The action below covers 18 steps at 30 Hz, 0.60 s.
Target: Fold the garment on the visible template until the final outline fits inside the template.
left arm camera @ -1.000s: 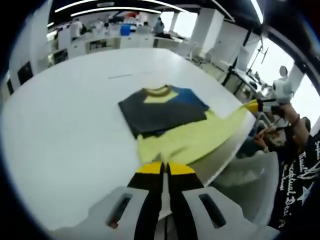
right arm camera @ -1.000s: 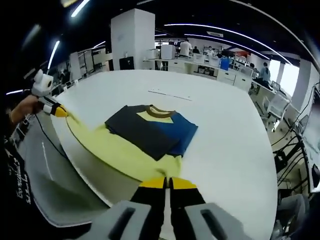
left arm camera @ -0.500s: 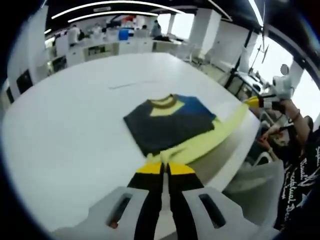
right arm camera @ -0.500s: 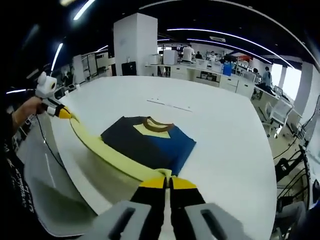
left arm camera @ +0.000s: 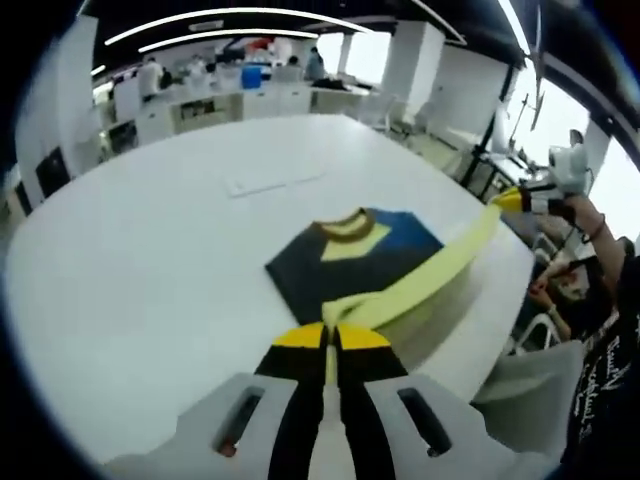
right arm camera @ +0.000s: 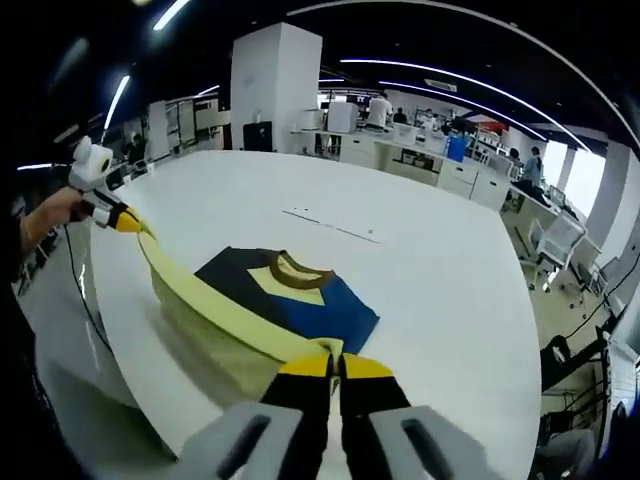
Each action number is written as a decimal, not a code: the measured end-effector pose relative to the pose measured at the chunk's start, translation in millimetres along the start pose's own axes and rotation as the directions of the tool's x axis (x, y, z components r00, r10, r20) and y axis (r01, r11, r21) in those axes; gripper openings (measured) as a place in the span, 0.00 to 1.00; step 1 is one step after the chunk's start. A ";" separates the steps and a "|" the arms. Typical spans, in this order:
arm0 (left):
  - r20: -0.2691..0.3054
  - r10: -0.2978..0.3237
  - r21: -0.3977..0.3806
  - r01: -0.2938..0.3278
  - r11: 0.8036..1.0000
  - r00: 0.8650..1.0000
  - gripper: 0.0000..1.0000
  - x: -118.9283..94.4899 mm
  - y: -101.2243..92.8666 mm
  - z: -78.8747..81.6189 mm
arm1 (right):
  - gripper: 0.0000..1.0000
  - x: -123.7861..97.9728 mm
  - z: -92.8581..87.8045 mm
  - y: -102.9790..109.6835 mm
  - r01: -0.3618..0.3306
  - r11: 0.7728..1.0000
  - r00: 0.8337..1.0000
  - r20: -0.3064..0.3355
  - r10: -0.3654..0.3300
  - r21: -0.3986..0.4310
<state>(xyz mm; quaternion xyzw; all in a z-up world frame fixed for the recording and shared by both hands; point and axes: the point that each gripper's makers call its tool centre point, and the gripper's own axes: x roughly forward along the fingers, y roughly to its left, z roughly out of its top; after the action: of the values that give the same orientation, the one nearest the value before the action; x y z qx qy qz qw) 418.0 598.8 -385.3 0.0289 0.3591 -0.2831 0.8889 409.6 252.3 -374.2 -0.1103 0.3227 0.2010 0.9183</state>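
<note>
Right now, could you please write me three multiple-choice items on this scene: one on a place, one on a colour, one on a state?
1. Where does the folded upper part of the shirt lie?
A. on the white table
B. on a chair
C. on the floor

2. What colour is the hem stretched between the two grippers?
A. red
B. pale yellow
C. white

3. How do the left gripper and the right gripper stand?
A. both open, holding nothing
B. one shut, one open
C. both shut on the hem

Answers: 1 A, the dark and blue part with its brown collar rests flat on the tabletop. 2 B, a pale yellow band runs taut from one gripper to the other. 3 C, in each view the jaws meet on the yellow cloth.
</note>
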 end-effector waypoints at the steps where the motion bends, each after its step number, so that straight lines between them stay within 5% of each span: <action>1: 0.009 0.003 -0.002 -0.003 1.000 1.000 0.00 1.7 1.8 3.3 | 0.00 2.1 2.9 -2.9 0.006 1.000 1.000 0.003 -0.006 -0.001; 7: 0.059 0.029 -0.021 -0.027 0.999 0.998 0.00 13.5 13.7 25.9 | 0.00 13.7 19.7 -14.7 0.052 0.998 0.998 0.022 -0.051 -0.024; 9: 0.073 0.064 0.028 -0.066 0.997 0.995 0.00 17.4 19.5 34.7 | 0.00 19.4 24.1 -18.2 0.065 0.998 0.998 0.025 -0.064 -0.025; 18: 0.103 0.081 0.003 -0.082 0.997 0.991 0.00 41.3 34.2 58.5 | 0.00 45.0 38.5 -39.5 0.106 0.992 0.993 0.039 -0.108 0.061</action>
<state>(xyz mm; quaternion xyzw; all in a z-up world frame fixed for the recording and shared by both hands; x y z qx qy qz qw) 496.3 592.7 -374.2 0.0323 0.3105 -0.2490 0.9168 480.0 243.2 -370.5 -0.0959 0.3028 0.1440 0.9372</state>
